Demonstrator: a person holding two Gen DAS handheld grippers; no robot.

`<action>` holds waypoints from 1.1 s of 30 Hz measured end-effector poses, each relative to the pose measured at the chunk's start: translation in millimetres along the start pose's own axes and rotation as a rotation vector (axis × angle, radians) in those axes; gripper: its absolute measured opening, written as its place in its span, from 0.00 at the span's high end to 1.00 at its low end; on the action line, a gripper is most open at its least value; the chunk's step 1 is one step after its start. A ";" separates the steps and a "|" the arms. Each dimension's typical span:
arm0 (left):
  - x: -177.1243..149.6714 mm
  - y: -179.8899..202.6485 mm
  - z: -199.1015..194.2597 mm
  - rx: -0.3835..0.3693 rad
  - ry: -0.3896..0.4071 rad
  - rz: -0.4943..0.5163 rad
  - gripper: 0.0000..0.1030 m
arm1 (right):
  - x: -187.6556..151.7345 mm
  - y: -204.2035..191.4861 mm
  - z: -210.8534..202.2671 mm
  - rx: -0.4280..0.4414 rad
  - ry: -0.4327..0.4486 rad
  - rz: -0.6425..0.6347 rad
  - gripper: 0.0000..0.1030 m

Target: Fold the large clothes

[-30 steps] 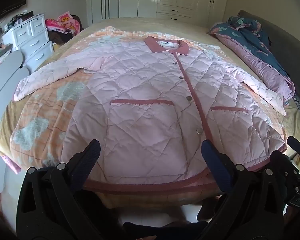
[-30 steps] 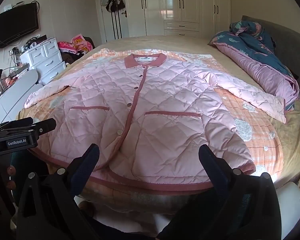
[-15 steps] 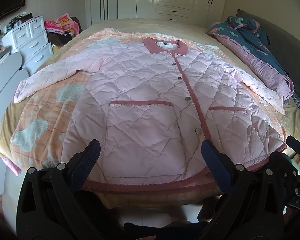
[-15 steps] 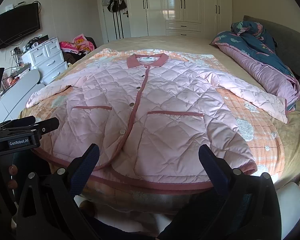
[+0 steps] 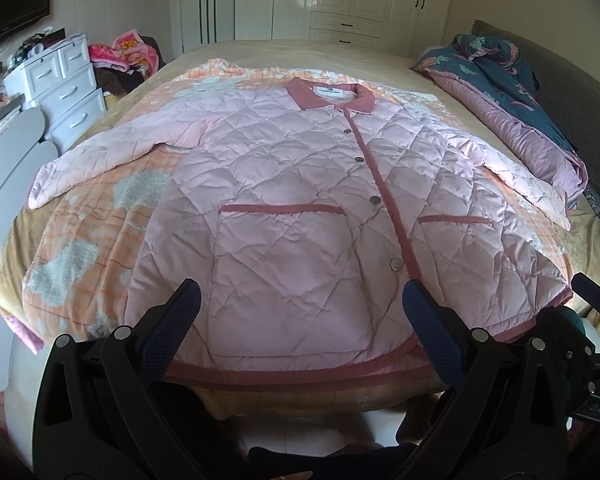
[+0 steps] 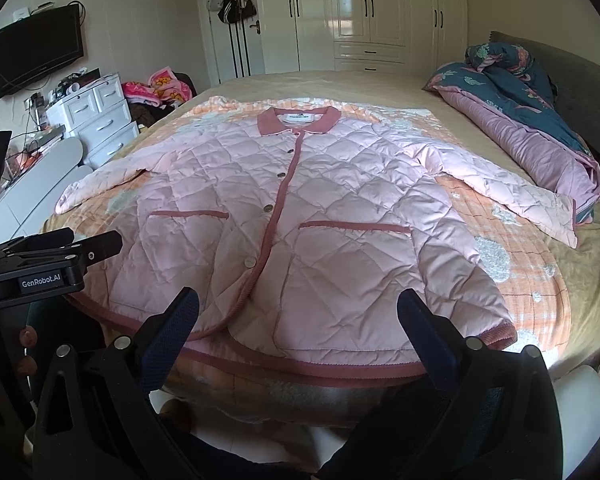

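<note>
Over the last second little had changed: both claws had only drifted a touch closer to the foot of the bed (image 5: 500, 92), so folding had not begun. The pink quilted button-front jacket with rose trim (image 5: 300, 208) lay flat and face up on the orange checked blanket (image 5: 80, 248), collar away, sleeves spread to either side, hem at the near edge. The left claw (image 5: 300, 308) hung spread and empty just short of the hem; the right claw (image 6: 298, 312) was likewise spread, holding nothing. Whether either fingertip brushed the hem was hard to tell through the fisheye. A sleeve or hem corner looked the likely first grasp.
</note>
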State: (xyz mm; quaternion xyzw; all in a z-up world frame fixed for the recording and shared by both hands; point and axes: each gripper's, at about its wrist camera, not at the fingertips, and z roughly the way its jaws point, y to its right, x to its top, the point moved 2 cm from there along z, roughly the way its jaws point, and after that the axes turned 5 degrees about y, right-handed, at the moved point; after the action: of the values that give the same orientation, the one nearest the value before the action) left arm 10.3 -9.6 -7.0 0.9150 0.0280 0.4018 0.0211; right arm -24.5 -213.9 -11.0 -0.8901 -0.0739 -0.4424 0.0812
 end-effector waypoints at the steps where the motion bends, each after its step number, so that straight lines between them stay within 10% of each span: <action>1: 0.3 0.5 0.3 -0.001 0.000 0.000 0.08 | 0.1 0.1 -0.1 0.001 -0.001 0.002 0.04; 33: 22.5 -5.6 14.1 -0.027 -0.003 -0.002 0.08 | 30.3 2.4 14.3 -0.009 -0.008 0.016 0.04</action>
State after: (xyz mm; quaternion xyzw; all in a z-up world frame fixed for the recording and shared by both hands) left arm 35.7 -2.8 -0.3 0.9152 0.0236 0.4009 0.0340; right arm 5.2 -211.4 4.5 -0.8926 -0.0652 -0.4387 0.0805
